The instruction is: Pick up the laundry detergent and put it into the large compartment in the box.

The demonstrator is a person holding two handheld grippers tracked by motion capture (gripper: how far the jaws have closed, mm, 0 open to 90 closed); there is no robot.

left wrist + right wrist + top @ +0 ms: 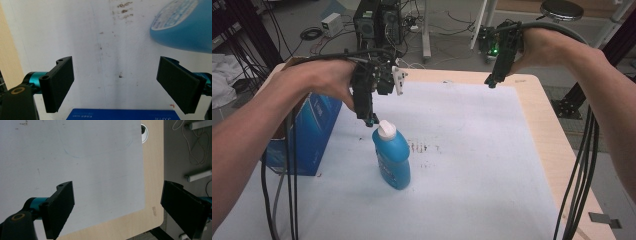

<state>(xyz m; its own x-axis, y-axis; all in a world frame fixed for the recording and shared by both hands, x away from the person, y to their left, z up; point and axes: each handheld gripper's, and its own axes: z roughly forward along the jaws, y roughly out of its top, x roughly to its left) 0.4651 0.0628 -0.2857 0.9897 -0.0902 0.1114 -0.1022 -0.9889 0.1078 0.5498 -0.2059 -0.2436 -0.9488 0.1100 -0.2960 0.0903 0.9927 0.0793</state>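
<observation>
Two wide-open, empty grippers wait: the left gripper (pixel 371 120) hangs just above the upright blue plastic bottle (pixel 392 160), the right gripper (pixel 490 81) far away.

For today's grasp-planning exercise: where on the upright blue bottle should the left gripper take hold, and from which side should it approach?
Probably the neck and shoulder just under the white cap, coming down from above. The blue bottle stands upright on the white table cover, narrowing towards the top, and the left gripper hovers open right beside the cap. The wider body below looks harder for the jaws to span.
</observation>
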